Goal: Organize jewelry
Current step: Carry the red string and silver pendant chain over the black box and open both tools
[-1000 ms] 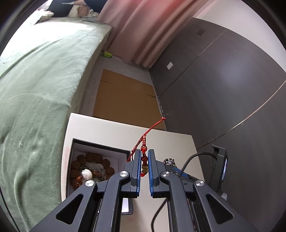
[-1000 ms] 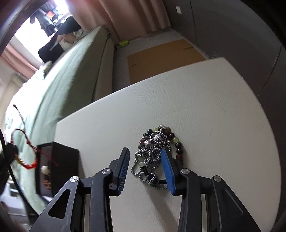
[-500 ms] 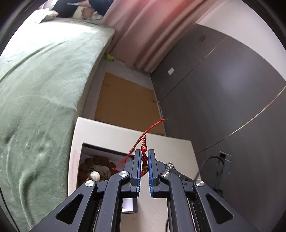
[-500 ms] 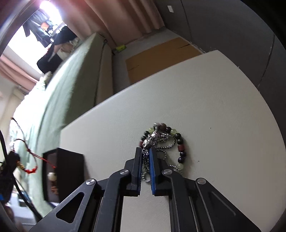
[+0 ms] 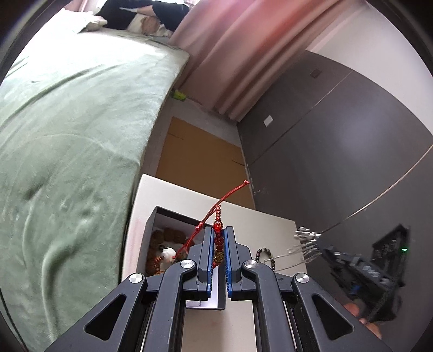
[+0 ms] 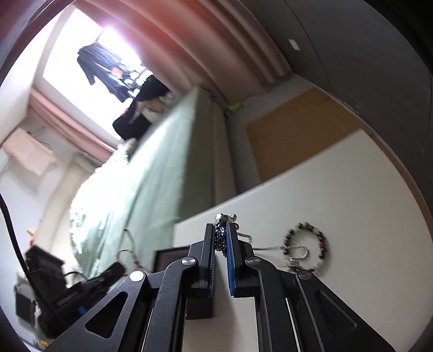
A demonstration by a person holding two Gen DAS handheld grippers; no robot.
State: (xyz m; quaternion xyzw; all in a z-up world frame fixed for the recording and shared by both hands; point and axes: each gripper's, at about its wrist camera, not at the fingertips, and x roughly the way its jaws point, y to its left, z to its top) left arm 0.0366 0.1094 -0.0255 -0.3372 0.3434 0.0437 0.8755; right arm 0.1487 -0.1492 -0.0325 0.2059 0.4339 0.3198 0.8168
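Observation:
My left gripper (image 5: 218, 231) is shut on a red cord bracelet (image 5: 218, 238) with red and gold beads; its cord ends stick up and trail left. Just below and left sits the open black jewelry box (image 5: 173, 216) holding a brown bead bracelet (image 5: 169, 234) and a white bead. My right gripper (image 6: 221, 228) is shut on a silver chain necklace (image 6: 220, 238), lifted above the table; the chain trails right to a bracelet of dark and green beads (image 6: 322, 241) lying on the white table (image 6: 351, 189). In the left wrist view the silver chain (image 5: 305, 238) hangs blurred from the right gripper.
A bed with a green blanket (image 5: 67, 135) runs along the table's left side. A dark wardrobe wall (image 5: 338, 149) stands on the right, pink curtains (image 5: 230, 54) behind. Brown cardboard (image 5: 200, 157) lies on the floor beyond the table. A person (image 5: 135, 13) lies at the bed's far end.
The right gripper closed on the silver chain and lifted it off the table, tilting upward. The left gripper drifted with the red bracelet over the box.

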